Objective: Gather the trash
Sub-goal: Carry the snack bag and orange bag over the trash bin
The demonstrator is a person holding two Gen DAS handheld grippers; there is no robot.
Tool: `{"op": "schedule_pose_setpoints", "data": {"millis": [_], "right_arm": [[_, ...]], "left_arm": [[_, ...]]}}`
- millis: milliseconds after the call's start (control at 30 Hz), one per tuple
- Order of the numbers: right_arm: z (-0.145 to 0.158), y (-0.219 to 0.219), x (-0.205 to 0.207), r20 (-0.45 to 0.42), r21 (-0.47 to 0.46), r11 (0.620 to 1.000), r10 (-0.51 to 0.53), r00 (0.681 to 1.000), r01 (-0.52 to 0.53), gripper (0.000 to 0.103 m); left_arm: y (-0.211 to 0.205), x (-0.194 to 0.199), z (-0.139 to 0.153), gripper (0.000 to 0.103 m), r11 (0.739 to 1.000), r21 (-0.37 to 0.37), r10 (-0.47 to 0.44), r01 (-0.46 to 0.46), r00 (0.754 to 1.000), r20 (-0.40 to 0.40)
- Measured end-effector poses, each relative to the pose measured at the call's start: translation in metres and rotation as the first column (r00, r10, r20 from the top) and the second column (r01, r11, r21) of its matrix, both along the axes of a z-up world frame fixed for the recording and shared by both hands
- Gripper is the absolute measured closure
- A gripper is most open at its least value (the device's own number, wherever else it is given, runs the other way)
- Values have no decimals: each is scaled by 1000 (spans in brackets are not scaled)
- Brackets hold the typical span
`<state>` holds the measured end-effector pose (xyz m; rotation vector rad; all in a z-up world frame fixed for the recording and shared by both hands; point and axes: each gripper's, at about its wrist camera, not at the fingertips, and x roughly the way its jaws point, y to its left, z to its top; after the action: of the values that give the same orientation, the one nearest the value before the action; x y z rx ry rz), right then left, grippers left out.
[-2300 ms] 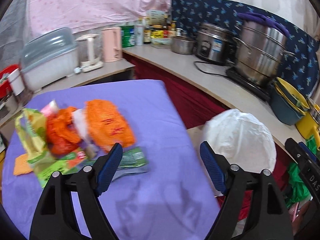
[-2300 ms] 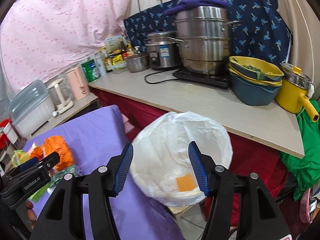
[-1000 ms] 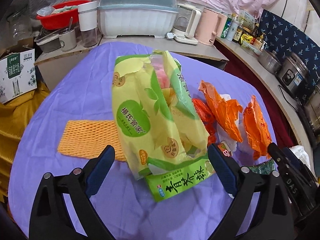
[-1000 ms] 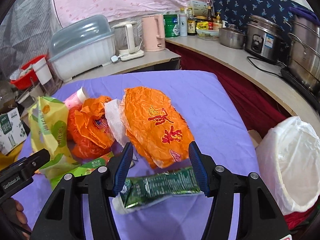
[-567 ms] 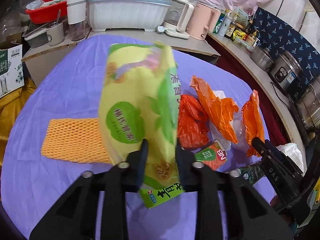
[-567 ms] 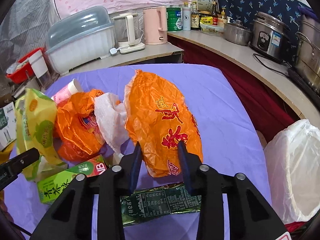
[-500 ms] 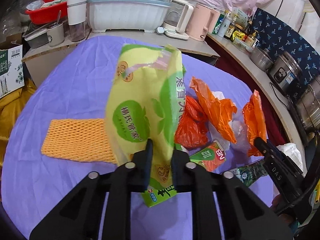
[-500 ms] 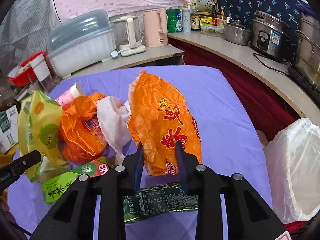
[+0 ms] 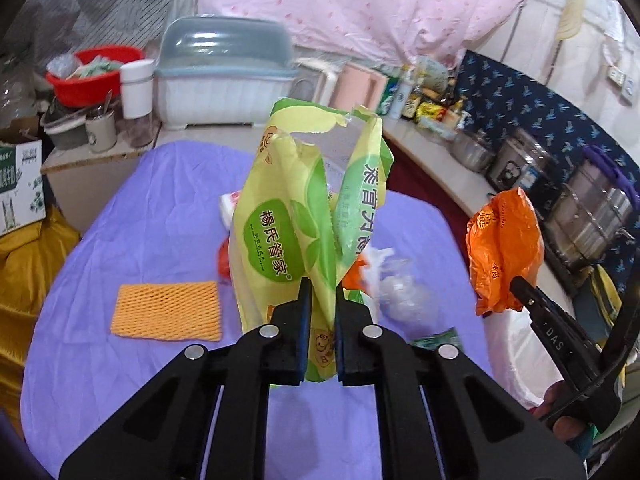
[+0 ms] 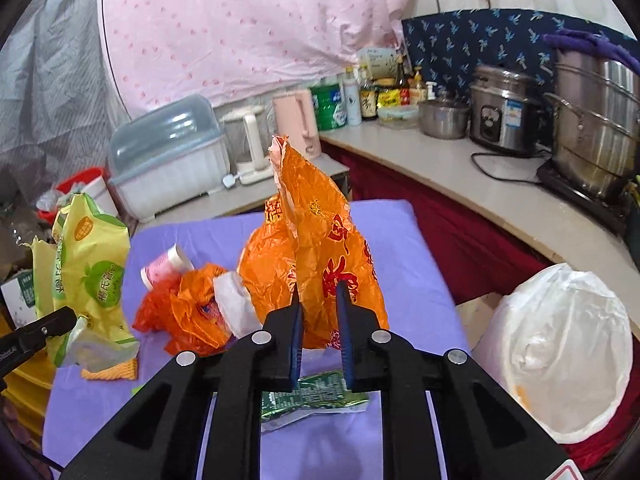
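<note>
Your left gripper (image 9: 320, 300) is closing on the yellow-green wrapper (image 9: 288, 240) and your right gripper (image 10: 319, 308) on the orange bag (image 10: 320, 256), both held clear of the purple table (image 10: 400, 240), presumably for the white-lined bin (image 10: 560, 360).

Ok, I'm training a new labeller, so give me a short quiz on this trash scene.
1. True or false: the net lies flat on the purple cloth.
2. What is between the jaws of the right gripper? A orange bag B spoon C sock
3. Fill in: the bin liner is ___ in colour.
Key: 1 true. 2 A; the jaws are closing with the bag between them. 3 white.
</note>
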<state>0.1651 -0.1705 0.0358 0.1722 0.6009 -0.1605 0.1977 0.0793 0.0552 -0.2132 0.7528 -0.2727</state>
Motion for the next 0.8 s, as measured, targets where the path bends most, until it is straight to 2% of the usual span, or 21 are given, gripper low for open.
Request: {"op": "schedule_pose_setpoints", "data": {"millis": [200,333,500,800], "right_arm": [[27,-36,-41,61,9,997,-74,995,73,89],[35,-69,-72,80,13,990,-143,986,143,89],[35,-118,-112,88,28,970,-243,966,241,89],[21,-192,-167,61,52,920,-391,918,389,89]], "left_arm": [[-48,-28,30,94,993,-4,-118,118,991,59],[-95,-47,41,94,975,0,-221,222,973,69],[-158,-73,45,94,938,27,-346,345,934,83],[-264,-109,32,93,853,71,-521,517,851,64]]}}
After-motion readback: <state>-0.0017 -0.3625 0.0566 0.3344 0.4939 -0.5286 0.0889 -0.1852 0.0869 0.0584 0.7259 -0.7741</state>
